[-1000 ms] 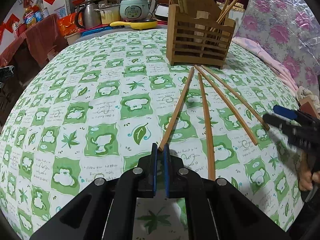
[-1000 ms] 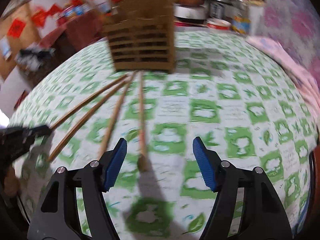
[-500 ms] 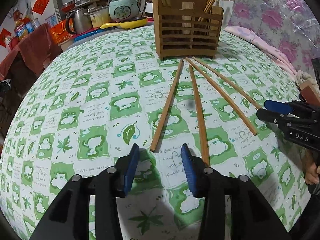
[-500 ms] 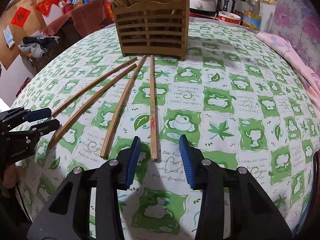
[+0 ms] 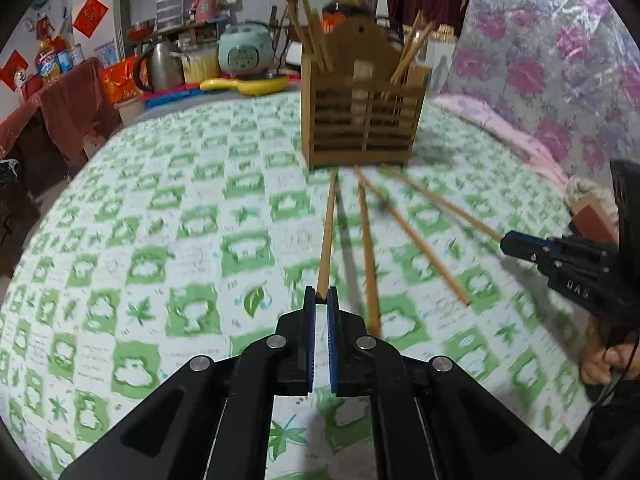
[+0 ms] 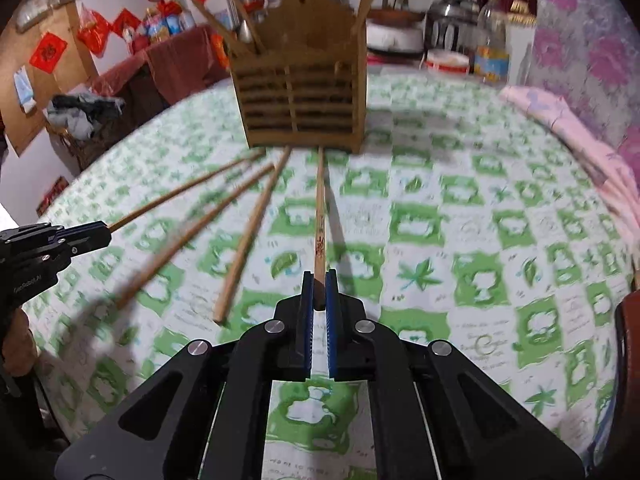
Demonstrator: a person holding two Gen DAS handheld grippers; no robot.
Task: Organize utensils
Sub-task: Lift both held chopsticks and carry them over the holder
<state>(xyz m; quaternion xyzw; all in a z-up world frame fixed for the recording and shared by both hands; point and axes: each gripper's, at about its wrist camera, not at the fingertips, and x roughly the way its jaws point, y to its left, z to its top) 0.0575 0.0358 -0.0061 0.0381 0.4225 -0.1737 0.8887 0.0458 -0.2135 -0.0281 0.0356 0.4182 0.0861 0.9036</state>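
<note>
Left wrist view shows the left gripper (image 5: 321, 300) pinched tight on the near end of 1 chopstick (image 5: 327, 236), the one farthest left of the 4 on the green checked tablecloth (image 5: 160, 240). Right of it, 2 loose chopsticks (image 5: 368, 256) lie flat, pointing at the wooden holder (image 5: 360, 120), and the right gripper (image 6: 319, 286) is squeezed on the last chopstick (image 6: 320, 220) (it has dark marks). Some thin brown sticks already stand in the holder, so I think 4 are left to put away.
</note>
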